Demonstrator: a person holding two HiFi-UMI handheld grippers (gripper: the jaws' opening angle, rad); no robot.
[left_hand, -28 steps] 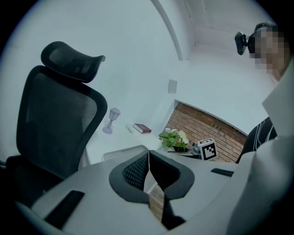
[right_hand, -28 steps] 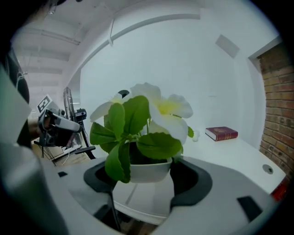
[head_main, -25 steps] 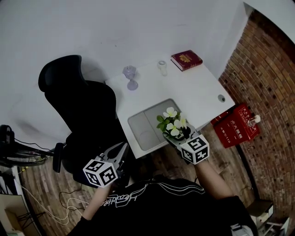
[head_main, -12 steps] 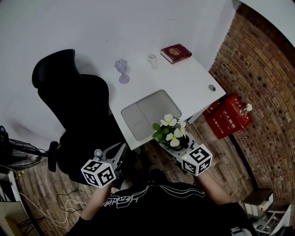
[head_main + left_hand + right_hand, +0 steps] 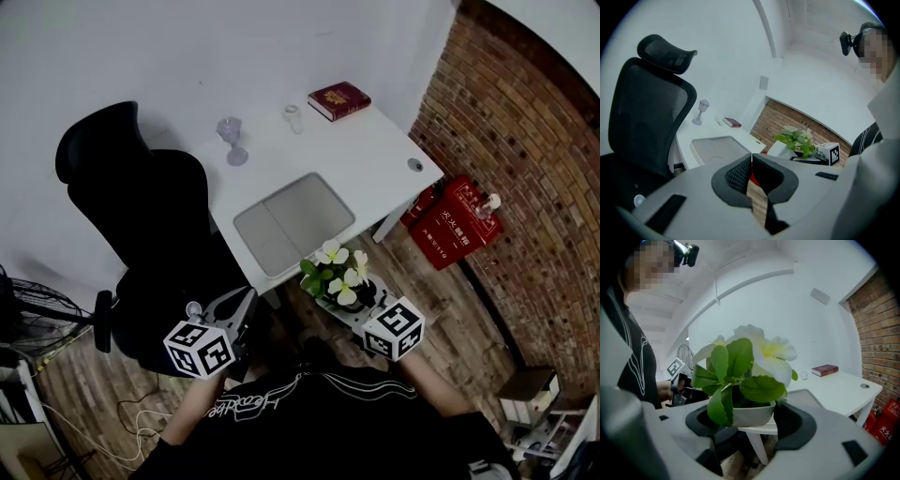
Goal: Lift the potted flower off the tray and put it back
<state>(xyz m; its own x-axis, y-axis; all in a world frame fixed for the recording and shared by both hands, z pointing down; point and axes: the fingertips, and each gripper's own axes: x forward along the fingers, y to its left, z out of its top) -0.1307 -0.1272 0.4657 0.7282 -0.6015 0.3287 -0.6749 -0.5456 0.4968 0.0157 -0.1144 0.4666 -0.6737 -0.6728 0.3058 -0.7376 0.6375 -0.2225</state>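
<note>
while our right gripper [image 5: 359, 302] clamps the potted flower [image 5: 335, 277] and our left gripper [image 5: 244, 302] hangs closed, we carry it upright to the far tray [image 5: 292, 223].

White-petalled potted flower [image 5: 745, 376] has yellow centres, green leaves and a pale grey-white pot, light grey plastic tray [image 5: 293, 223] on white tabletop [image 5: 375, 155], dark red book [image 5: 338, 99], black mesh office chair [image 5: 141, 216], red brick wall [image 5: 525, 141], red box [image 5: 452, 225] with white lettering, black-and-white square markers on left gripper [image 5: 751, 161] and right gripper [image 5: 752, 419].
</note>
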